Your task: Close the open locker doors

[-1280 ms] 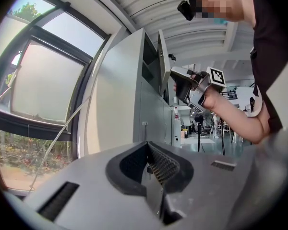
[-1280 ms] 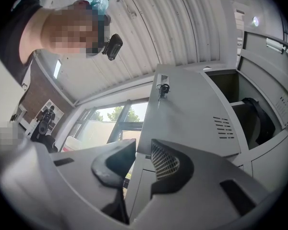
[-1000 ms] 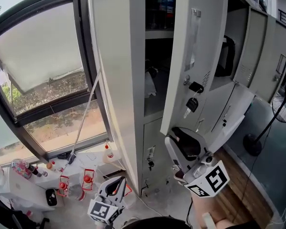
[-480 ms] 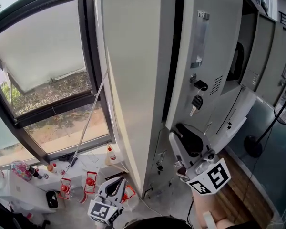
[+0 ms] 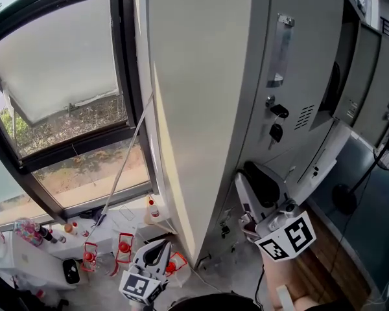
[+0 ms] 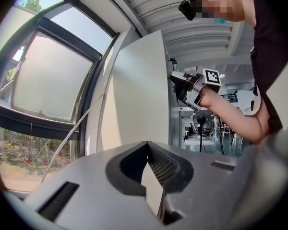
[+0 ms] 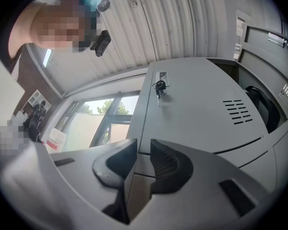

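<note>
1. My right gripper (image 5: 251,177) (image 7: 140,147) has its jaws a narrow slit apart, with nothing between them. Through the slit I see only grey locker metal.
2. My left gripper (image 5: 161,250) (image 6: 146,145) is clenched, jaw tips meeting at the top, and it grasps nothing. It hangs low at my left side, well apart from the lockers.
3. The right gripper is raised at the lower part of the grey locker door (image 5: 298,76) (image 7: 201,109). I cannot tell whether it touches the metal.
4. That door lies nearly flush with the locker front, and no dark gap shows along its hinge side in the head view.
5. A key (image 5: 277,112) (image 7: 159,86) sits in the door's lock with a second black-headed key hanging under it. A recessed handle (image 5: 279,50) is above the lock and vent slots (image 5: 305,116) (image 7: 237,111) are just beside it.
6. Further right, another upper door (image 5: 360,70) stands ajar with something dark inside (a bag, perhaps). Below it a lower door (image 5: 321,161) swings outward.
7. The locker's plain side wall (image 5: 201,109) (image 6: 134,95) fills the middle of the head view.
8. To its left is a large tilted window (image 5: 58,63), with small red items (image 5: 120,245) near its foot.
</note>
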A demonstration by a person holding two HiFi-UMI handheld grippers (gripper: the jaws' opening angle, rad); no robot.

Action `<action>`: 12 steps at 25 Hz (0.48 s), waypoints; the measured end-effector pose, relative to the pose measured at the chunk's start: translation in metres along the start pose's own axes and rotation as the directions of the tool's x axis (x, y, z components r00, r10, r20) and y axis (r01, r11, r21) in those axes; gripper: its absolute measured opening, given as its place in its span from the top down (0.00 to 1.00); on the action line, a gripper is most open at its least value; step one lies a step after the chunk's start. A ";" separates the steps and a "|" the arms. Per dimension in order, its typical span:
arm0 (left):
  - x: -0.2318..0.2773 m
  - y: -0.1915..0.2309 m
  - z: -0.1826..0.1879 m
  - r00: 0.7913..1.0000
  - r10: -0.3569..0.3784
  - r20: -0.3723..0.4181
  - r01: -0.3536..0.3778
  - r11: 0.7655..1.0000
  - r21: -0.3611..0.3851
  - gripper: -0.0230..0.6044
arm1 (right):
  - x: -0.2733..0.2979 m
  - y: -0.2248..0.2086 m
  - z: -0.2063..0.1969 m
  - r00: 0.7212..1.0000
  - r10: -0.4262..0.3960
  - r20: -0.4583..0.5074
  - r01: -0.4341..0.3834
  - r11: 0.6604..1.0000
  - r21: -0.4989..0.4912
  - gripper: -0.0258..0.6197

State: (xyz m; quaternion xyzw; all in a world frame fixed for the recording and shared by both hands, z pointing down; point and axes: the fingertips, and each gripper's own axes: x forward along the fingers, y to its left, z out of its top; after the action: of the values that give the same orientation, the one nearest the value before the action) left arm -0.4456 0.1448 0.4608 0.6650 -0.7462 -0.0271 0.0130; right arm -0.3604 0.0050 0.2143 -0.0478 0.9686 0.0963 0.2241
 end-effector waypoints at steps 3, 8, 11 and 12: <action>-0.001 0.002 0.000 1.000 -0.006 0.010 0.006 1.000 0.005 0.95 | 0.000 -0.002 -0.001 1.000 -0.020 -0.005 0.020 1.000 -0.001 0.83; -0.003 0.005 0.000 1.000 -0.019 -0.008 0.019 1.000 -0.002 0.95 | 0.000 -0.003 -0.001 0.999 -0.033 -0.006 0.033 0.999 -0.003 0.84; -0.002 0.006 -0.003 0.999 -0.033 0.001 0.033 0.999 0.012 0.95 | -0.001 -0.002 -0.001 0.999 -0.035 -0.014 0.035 0.999 -0.007 0.84; -0.002 0.005 -0.004 0.999 -0.039 0.007 0.039 0.999 0.018 0.95 | -0.002 -0.002 -0.002 0.999 -0.038 -0.017 0.038 0.999 -0.006 0.84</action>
State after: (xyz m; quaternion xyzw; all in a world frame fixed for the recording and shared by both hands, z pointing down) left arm -0.4503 0.1471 0.4651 0.6795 -0.7333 -0.0231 0.0038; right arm -0.3590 0.0028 0.2167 -0.0677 0.9692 0.0941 0.2174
